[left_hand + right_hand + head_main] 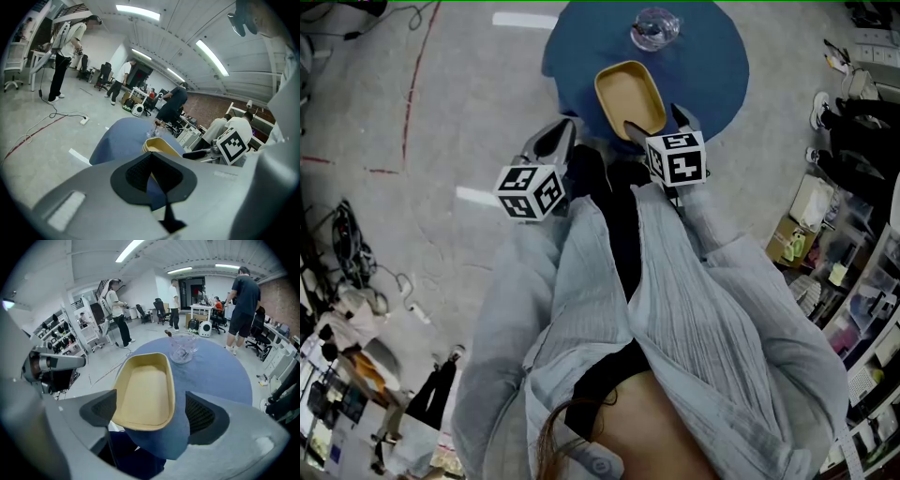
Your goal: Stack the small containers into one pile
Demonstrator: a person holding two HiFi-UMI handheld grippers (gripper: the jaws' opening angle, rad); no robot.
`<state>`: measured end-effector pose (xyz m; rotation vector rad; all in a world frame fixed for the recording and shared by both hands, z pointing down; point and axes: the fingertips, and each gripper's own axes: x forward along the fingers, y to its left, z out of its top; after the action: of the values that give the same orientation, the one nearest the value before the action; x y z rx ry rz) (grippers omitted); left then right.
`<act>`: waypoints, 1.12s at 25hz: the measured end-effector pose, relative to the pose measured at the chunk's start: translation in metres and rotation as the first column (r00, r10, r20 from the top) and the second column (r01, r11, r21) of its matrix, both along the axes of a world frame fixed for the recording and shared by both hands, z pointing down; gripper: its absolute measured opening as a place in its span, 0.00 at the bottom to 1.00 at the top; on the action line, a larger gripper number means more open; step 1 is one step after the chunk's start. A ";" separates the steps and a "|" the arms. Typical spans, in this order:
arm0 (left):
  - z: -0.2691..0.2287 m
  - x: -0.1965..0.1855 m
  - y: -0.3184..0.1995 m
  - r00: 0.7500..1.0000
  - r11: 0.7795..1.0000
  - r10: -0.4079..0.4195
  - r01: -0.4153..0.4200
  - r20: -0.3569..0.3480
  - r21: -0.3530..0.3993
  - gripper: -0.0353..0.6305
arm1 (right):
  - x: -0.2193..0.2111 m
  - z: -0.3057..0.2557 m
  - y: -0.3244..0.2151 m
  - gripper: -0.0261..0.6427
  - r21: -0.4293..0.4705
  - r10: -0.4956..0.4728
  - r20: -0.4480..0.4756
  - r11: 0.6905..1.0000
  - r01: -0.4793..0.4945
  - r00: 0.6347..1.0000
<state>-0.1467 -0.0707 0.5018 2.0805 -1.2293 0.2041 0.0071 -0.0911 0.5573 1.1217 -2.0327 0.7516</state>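
Observation:
A yellow oblong container (630,97) sits near the front edge of a round blue table (703,66). In the left gripper view the yellow container (161,146) shows a doubled rim on its left side, like nested pieces. My right gripper (659,122) is open, a jaw on each side of the container (145,392). Its right pad stands well clear of the rim and its left pad is close beside it. My left gripper (555,141) hangs off the table's left front edge, shut with nothing in it (151,157).
A clear glass bowl (655,27) stands at the far side of the table (215,376). Cables and a red tape line (412,84) lie on the floor at left. Shelves and boxes (825,244) crowd the right. Several people stand among desks behind (243,301).

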 end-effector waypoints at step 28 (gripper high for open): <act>-0.051 0.063 -0.025 0.993 0.980 0.111 -0.116 0.038 0.162 0.07 | 0.055 -0.088 -0.032 0.54 0.165 0.076 0.274 0.978 -0.125 0.959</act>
<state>-0.0832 -0.0958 0.4503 2.3002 -1.1799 0.1913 0.0624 -0.1229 0.4691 1.2930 -2.3212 0.8189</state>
